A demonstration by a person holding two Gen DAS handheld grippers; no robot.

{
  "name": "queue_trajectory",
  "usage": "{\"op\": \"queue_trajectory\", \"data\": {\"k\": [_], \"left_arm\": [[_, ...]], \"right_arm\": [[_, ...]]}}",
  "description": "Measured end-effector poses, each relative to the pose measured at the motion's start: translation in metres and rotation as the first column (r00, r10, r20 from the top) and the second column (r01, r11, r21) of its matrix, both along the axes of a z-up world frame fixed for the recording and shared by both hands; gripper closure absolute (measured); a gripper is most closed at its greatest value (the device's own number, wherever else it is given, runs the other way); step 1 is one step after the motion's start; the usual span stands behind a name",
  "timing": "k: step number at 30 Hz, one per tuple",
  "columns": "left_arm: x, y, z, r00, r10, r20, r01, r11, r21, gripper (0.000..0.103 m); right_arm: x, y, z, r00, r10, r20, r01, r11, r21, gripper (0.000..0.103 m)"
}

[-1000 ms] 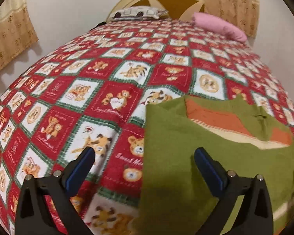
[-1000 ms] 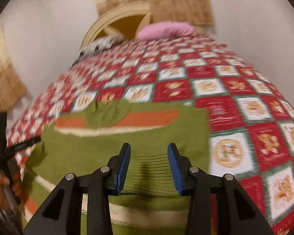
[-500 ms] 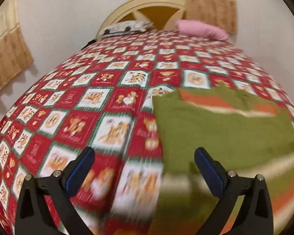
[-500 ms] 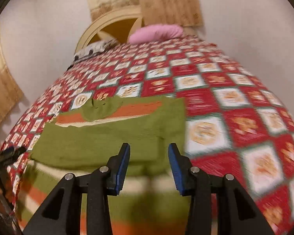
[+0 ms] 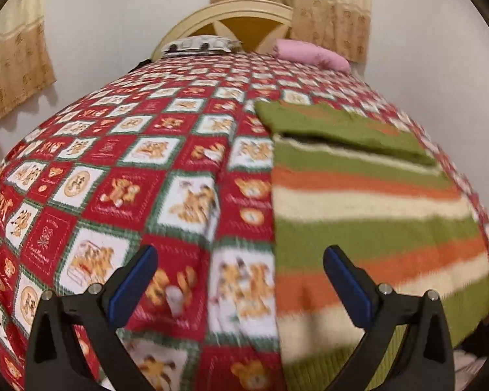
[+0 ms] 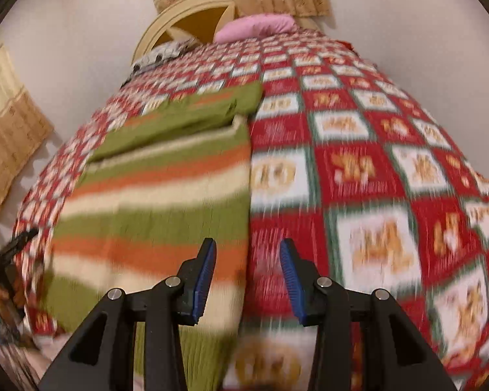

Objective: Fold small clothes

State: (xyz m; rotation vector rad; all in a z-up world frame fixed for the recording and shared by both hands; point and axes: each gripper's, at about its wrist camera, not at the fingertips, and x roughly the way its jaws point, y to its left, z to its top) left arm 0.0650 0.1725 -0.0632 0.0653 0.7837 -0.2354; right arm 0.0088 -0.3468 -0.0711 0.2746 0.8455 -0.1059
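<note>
A small knitted sweater (image 5: 368,208) with green, orange and cream stripes lies flat on the bed, its green sleeves folded across the far end (image 5: 335,127). It also shows in the right wrist view (image 6: 159,195). My left gripper (image 5: 238,280) is open and empty, above the sweater's near left edge. My right gripper (image 6: 247,273) is open and empty, above the sweater's near right edge.
The bed has a red patchwork bear-print cover (image 5: 120,169). A pink pillow (image 5: 309,53) and a patterned pillow (image 5: 195,44) lie by the cream headboard (image 5: 225,16). Curtains hang on the walls. The other gripper shows at the left edge of the right wrist view (image 6: 6,254).
Both grippers have pulled back toward the near end of the bed, away from the folded sleeves. The striped body of the sweater has come into view. Both stay open.
</note>
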Motion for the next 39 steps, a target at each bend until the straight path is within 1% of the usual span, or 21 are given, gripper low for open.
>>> {"op": "queue_trajectory", "data": {"k": [2, 4, 6, 8, 10, 14, 16, 17, 18, 19, 20, 21, 24, 27, 29, 30, 31, 33, 35, 37, 39], "left_arm": [[-0.009, -0.008, -0.003, 0.999, -0.034, -0.012, 0.034, 0.999, 0.026, 0.003], [-0.019, -0.019, -0.005, 0.996, -0.086, -0.028, 0.087, 0.996, 0.029, 0.003], [-0.029, -0.026, -0.009, 0.993, -0.116, -0.034, 0.117, 0.993, 0.034, 0.003], [-0.036, -0.030, -0.014, 0.992, -0.123, -0.041, 0.124, 0.992, 0.034, 0.003], [-0.043, -0.032, -0.020, 0.989, -0.130, -0.068, 0.133, 0.991, 0.035, 0.003], [-0.053, -0.029, -0.028, 0.984, -0.127, -0.121, 0.132, 0.991, 0.033, 0.003], [-0.058, -0.021, -0.031, 0.982, -0.116, -0.152, 0.118, 0.993, 0.003, 0.003], [-0.059, -0.018, -0.033, 0.979, -0.110, -0.173, 0.109, 0.994, -0.011, 0.005], [-0.061, -0.016, -0.036, 0.975, -0.108, -0.196, 0.105, 0.994, -0.027, 0.012], [-0.062, -0.014, -0.039, 0.969, -0.110, -0.219, 0.104, 0.994, -0.039, 0.025], [-0.064, -0.013, -0.041, 0.966, -0.109, -0.234, 0.102, 0.994, -0.042, 0.027], [-0.068, -0.012, -0.040, 0.968, -0.111, -0.225, 0.105, 0.994, -0.039, 0.027], [-0.068, -0.013, -0.040, 0.964, -0.122, -0.237, 0.111, 0.992, -0.061, 0.027], [-0.067, -0.011, -0.038, 0.955, -0.134, -0.264, 0.105, 0.987, -0.120, 0.027], [-0.069, -0.014, -0.038, 0.949, -0.148, -0.278, 0.114, 0.984, -0.134, 0.027], [-0.070, -0.015, -0.038, 0.947, -0.157, -0.281, 0.124, 0.984, -0.131, 0.027], [-0.073, -0.017, -0.038, 0.946, -0.168, -0.279, 0.138, 0.983, -0.125, 0.033], [-0.077, -0.021, -0.038, 0.946, -0.177, -0.271, 0.157, 0.983, -0.092, 0.038], [-0.079, -0.022, -0.038, 0.945, -0.186, -0.270, 0.169, 0.982, -0.085, 0.038], [-0.079, -0.023, -0.038, 0.944, -0.189, -0.270, 0.168, 0.981, -0.099, 0.040], [-0.079, -0.025, -0.038, 0.947, -0.181, -0.267, 0.161, 0.982, -0.094, 0.040]], "right_arm": [[-0.014, 0.011, -0.009, 0.999, 0.037, -0.021, -0.037, 0.999, 0.000, 0.061], [-0.024, 0.020, -0.018, 0.997, 0.066, -0.032, -0.066, 0.998, 0.011, 0.061], [-0.034, 0.026, -0.029, 0.997, 0.068, -0.047, -0.066, 0.997, 0.050, 0.061], [-0.042, 0.027, -0.041, 0.996, 0.062, -0.058, -0.057, 0.994, 0.092, 0.061], [-0.049, 0.029, -0.044, 0.998, 0.057, -0.034, -0.053, 0.994, 0.094, 0.061], [-0.050, 0.035, -0.045, 0.990, 0.131, -0.058, -0.121, 0.981, 0.153, 0.061], [-0.051, 0.038, -0.048, 0.988, 0.143, -0.061, -0.133, 0.979, 0.152, 0.061], [-0.051, 0.039, -0.048, 0.987, 0.147, -0.060, -0.137, 0.980, 0.146, 0.061], [-0.051, 0.040, -0.047, 0.986, 0.154, -0.067, -0.143, 0.979, 0.145, 0.063], [-0.050, 0.042, -0.047, 0.984, 0.162, -0.076, -0.150, 0.978, 0.146, 0.066], [-0.051, 0.044, -0.046, 0.981, 0.174, -0.083, -0.162, 0.977, 0.141, 0.066], [-0.052, 0.044, -0.045, 0.980, 0.183, -0.083, -0.170, 0.976, 0.134, 0.066], [-0.051, 0.049, -0.048, 0.976, 0.198, -0.088, -0.185, 0.974, 0.129, 0.066], [-0.050, 0.052, -0.048, 0.976, 0.202, -0.085, -0.191, 0.974, 0.121, 0.066], [-0.049, 0.053, -0.048, 0.975, 0.205, -0.087, -0.194, 0.974, 0.120, 0.066], [-0.049, 0.052, -0.048, 0.975, 0.207, -0.086, -0.196, 0.974, 0.116, 0.066], [-0.049, 0.053, -0.048, 0.974, 0.209, -0.086, -0.199, 0.974, 0.109, 0.066], [-0.049, 0.055, -0.048, 0.973, 0.213, -0.087, -0.205, 0.974, 0.093, 0.068], [-0.049, 0.056, -0.048, 0.973, 0.213, -0.088, -0.206, 0.975, 0.086, 0.069], [-0.048, 0.054, -0.048, 0.974, 0.211, -0.082, -0.203, 0.974, 0.101, 0.069], [-0.047, 0.053, -0.049, 0.975, 0.207, -0.078, -0.198, 0.974, 0.113, 0.068]]}}
